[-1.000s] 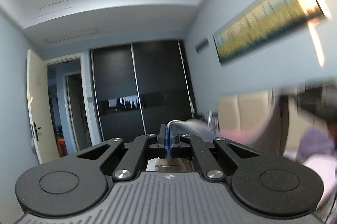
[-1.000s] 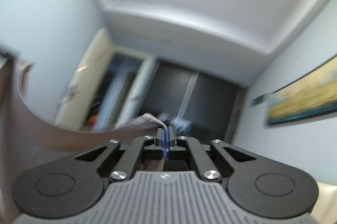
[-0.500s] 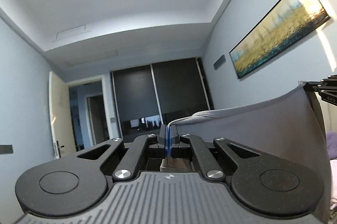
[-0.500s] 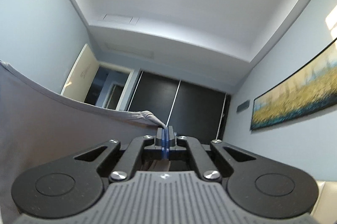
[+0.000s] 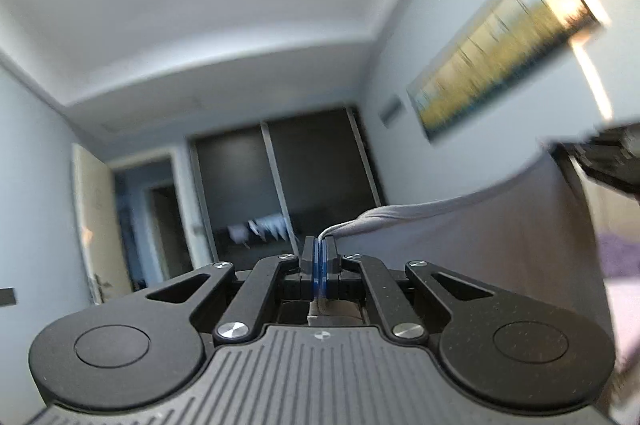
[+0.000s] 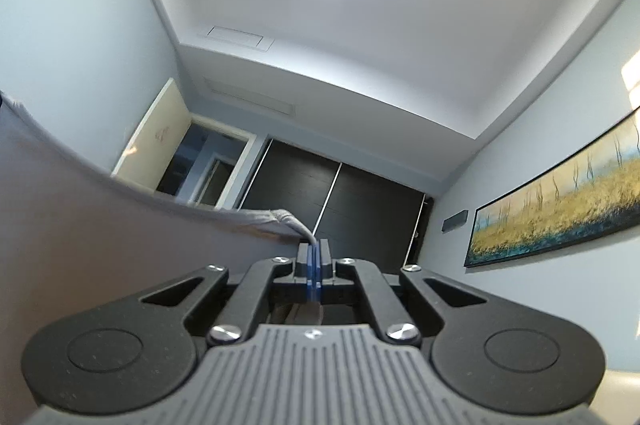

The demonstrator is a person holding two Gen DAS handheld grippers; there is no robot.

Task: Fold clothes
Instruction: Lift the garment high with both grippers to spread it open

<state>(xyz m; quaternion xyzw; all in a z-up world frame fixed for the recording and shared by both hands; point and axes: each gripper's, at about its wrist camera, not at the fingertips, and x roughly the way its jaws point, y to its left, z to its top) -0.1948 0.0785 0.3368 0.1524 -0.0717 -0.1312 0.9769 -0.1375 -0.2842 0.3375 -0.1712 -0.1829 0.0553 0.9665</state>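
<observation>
Left gripper (image 5: 320,253) clamped on grey garment (image 5: 500,237) edge, right gripper (image 6: 314,257) pinching its other edge, cloth stretched between, wardrobe (image 6: 344,209) beyond.

Left gripper (image 5: 320,257), right gripper (image 6: 314,261): jaws clamped, raised.

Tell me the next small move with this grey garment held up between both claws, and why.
Probably draw the claws slightly apart. The left claw and the right claw each pinch an edge of the grey garment, and its top edge sags in a curve between them; a taut edge should fold cleaner.
</observation>
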